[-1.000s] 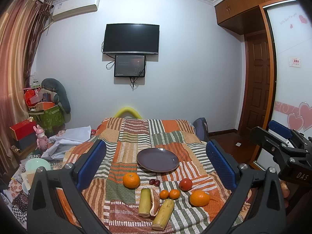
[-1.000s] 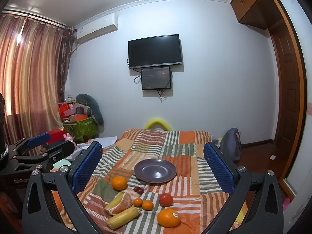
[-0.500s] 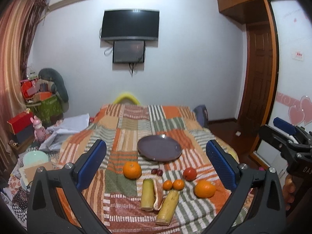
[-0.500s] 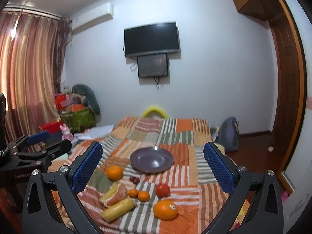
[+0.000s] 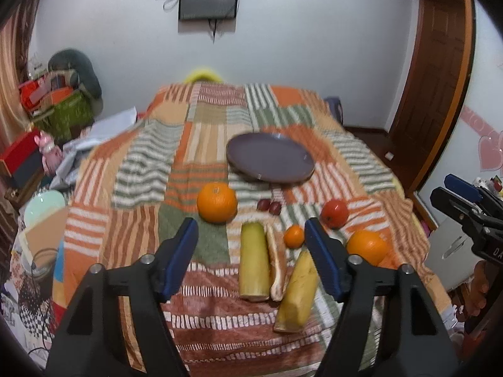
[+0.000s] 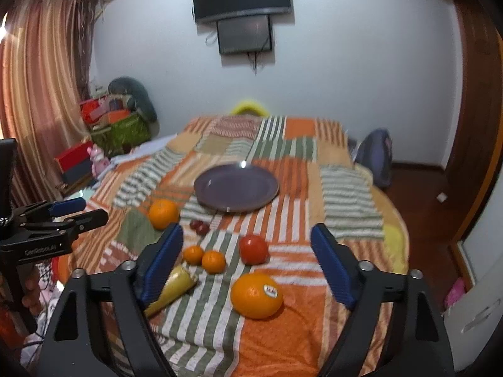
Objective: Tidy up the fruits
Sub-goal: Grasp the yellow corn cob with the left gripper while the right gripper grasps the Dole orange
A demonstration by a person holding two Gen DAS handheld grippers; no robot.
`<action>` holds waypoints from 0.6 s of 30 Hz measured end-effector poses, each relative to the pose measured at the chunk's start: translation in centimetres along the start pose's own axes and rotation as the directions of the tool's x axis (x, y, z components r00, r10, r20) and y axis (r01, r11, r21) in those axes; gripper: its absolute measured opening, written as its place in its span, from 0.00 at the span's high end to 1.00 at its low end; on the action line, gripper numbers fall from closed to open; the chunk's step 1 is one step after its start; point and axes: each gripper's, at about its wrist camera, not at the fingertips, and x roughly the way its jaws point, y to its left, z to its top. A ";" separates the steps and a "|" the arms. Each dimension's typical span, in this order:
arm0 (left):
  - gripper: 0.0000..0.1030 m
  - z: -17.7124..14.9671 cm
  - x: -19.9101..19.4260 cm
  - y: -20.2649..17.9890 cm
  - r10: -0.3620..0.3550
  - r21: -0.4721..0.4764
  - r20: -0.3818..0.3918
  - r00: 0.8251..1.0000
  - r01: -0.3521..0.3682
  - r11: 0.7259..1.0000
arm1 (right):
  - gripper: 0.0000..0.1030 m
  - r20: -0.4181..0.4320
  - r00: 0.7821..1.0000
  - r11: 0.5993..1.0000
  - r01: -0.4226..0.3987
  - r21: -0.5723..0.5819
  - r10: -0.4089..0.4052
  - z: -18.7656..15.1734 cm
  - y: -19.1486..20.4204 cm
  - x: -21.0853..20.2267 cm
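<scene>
On a patchwork bedspread (image 5: 144, 169) lies a bare purple plate (image 5: 270, 161) (image 6: 235, 188). In front of it are an orange (image 5: 217, 202) (image 6: 163, 213), two small dark red fruits (image 5: 269, 205), a tomato (image 5: 335, 213) (image 6: 253, 249), two mandarins (image 6: 213, 261), a stickered orange (image 6: 256, 295) and long yellow-green stalk pieces (image 5: 254, 262). My left gripper (image 5: 250, 226) hovers above the stalk pieces, its jaws closing on nothing. My right gripper (image 6: 246, 231) hangs over the tomato and stickered orange, jaws also closing with nothing gripped.
Clutter lines the floor left of the bed: boxes, a green bag (image 6: 129, 128) and a pale bowl (image 5: 44, 207). A blue backpack (image 6: 375, 160) leans at the bed's right side. A wooden door (image 5: 437, 72) stands to the right.
Both views have tipped down and sunk toward the fruit, which now looks larger and nearer. The blue pads of both grippers stand closer together than before.
</scene>
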 end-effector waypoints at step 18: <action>0.51 -2.6 8.0 1.6 -0.035 -0.013 -0.231 0.972 0.033 0.999 | 0.39 -0.273 0.961 0.997 -0.031 0.078 0.051 -4.7 -2.0 6.8</action>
